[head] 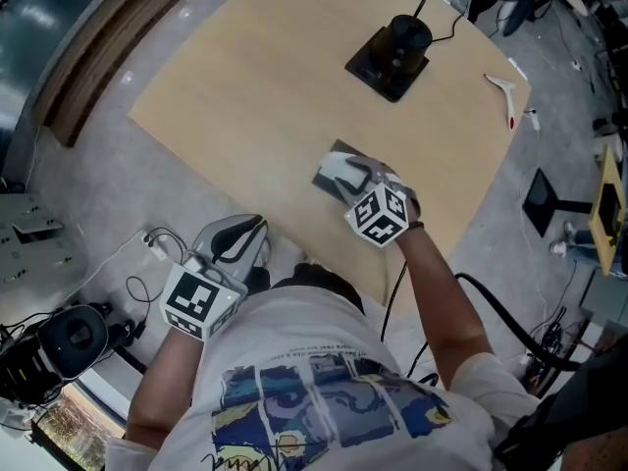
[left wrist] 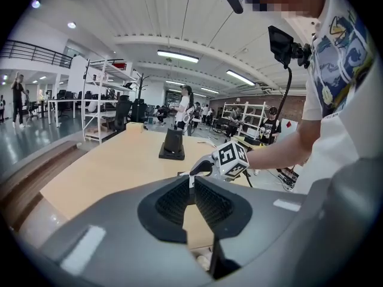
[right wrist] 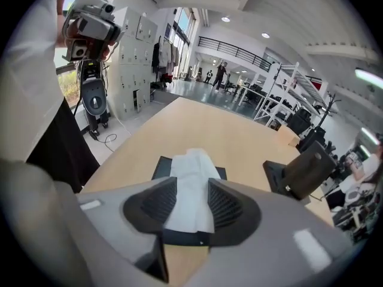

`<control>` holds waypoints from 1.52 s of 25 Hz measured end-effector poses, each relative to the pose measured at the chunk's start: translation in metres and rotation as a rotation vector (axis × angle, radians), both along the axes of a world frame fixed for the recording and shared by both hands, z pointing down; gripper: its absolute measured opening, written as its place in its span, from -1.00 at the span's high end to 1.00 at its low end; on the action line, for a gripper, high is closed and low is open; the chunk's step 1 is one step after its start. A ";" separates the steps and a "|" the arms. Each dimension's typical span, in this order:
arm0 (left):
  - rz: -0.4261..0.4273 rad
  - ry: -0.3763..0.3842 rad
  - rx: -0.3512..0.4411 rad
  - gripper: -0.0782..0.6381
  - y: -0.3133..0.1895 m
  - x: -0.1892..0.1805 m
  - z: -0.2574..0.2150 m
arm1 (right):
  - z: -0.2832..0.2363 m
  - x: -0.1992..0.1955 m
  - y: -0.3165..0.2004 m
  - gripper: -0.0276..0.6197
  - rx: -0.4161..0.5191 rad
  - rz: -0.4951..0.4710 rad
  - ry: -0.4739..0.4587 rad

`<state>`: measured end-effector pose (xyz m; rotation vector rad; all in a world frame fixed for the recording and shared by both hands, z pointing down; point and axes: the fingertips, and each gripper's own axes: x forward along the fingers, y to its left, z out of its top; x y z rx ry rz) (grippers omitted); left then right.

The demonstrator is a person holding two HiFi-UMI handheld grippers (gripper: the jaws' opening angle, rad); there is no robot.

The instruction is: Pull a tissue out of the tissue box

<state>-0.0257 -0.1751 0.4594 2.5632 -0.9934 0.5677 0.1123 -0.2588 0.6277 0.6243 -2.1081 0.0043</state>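
Right gripper view puts the right tool (right wrist: 191, 187) over the tissue box (right wrist: 159, 167), a flat dark pack in the lower middle of the frame, lying on the pale surface (right wrist: 197, 130). Its jaws stand wide apart with the white tissue (right wrist: 191, 160) sticking up between them. The pads seem to sit just beside its edges rather than pinching it, though I can't be sure. My left tool (left wrist: 192, 184), at the head view's lower left and off the surface's edge, has its jaws together on nothing.
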 end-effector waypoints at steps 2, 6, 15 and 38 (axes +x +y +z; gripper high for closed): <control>-0.001 -0.001 0.001 0.70 0.000 0.000 0.000 | 0.000 0.000 0.002 0.48 -0.035 0.010 -0.038; -0.002 -0.003 0.004 0.70 -0.002 0.000 -0.001 | 0.002 -0.001 0.004 0.62 -0.096 0.041 -0.119; -0.002 -0.005 -0.001 0.70 -0.004 0.003 0.002 | 0.005 -0.007 0.009 0.89 -0.169 0.062 -0.235; 0.006 0.003 0.004 0.70 -0.005 0.003 -0.001 | -0.042 0.025 -0.024 0.91 -0.189 0.252 -0.427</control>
